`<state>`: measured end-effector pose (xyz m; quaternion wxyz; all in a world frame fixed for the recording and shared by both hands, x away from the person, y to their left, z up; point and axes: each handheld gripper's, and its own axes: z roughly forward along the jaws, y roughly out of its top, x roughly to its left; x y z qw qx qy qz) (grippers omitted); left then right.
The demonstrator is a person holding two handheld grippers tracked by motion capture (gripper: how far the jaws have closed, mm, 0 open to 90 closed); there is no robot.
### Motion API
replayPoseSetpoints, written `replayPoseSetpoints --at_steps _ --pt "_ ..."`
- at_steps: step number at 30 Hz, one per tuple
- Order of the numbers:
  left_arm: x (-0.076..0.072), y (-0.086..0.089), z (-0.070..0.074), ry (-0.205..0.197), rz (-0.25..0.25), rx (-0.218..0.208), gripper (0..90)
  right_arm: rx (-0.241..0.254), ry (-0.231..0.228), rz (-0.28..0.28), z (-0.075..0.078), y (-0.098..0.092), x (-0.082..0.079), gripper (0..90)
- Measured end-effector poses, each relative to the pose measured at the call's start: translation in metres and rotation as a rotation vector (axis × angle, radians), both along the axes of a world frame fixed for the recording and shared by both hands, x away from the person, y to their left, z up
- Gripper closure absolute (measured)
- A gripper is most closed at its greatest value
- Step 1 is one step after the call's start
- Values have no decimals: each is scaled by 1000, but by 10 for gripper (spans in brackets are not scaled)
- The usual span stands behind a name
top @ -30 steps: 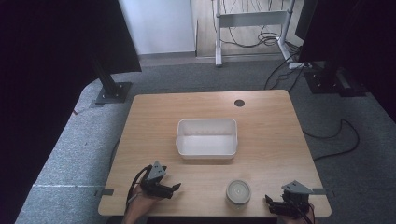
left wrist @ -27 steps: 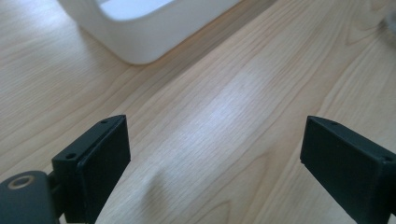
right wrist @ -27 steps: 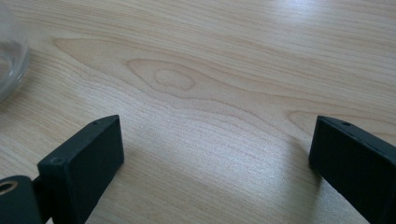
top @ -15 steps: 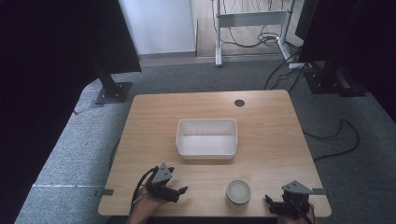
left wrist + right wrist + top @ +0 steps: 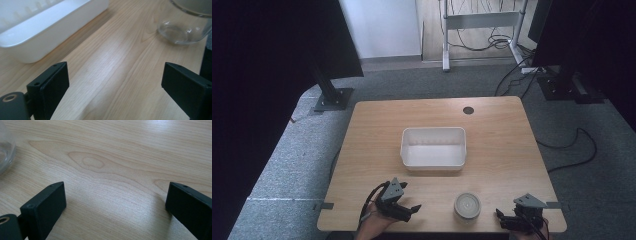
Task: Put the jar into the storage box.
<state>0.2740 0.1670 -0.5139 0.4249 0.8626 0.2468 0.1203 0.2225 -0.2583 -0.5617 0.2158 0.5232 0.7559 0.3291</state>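
A clear glass jar (image 5: pixel 467 206) with a pale lid stands near the table's front edge, between my two grippers. My left gripper (image 5: pixel 412 212) sits to its left, open, with its jaws turned toward the jar. In the left gripper view the jar (image 5: pixel 183 27) stands at the upper right, beyond the wide-open jaws of the left gripper (image 5: pixel 115 82), which hold nothing. My right gripper (image 5: pixel 500 219) rests at the front right corner, open and empty. In the right gripper view the jar's edge (image 5: pixel 5 152) shows at the far left, apart from the right gripper (image 5: pixel 115 202).
A white rectangular tub (image 5: pixel 433 145) stands empty in the middle of the wooden table (image 5: pixel 502 150); its wall (image 5: pixel 50 30) is close ahead of the left gripper. A round cable hole (image 5: pixel 468 110) lies at the far edge. Cables and stands surround the table on the floor.
My left gripper has shifted a little to the right, toward the jar and the front edge. The right gripper, jar and tub have stayed put.
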Motion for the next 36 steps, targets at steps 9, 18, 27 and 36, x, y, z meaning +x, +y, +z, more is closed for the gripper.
replayPoseSetpoints --at_steps 9,18,27,36 --pt "-5 -22 0 3 -51 -14 71 0 0 0 0 0 0 28" --pt "-10 -44 0 3 -109 -21 72 0 0 0 0 0 0 27" --pt "-14 -67 -2 12 -168 -31 72 0 -1 0 0 0 0 28" --pt "-17 -87 -8 26 -219 -22 70 1 0 1 0 0 0 27"
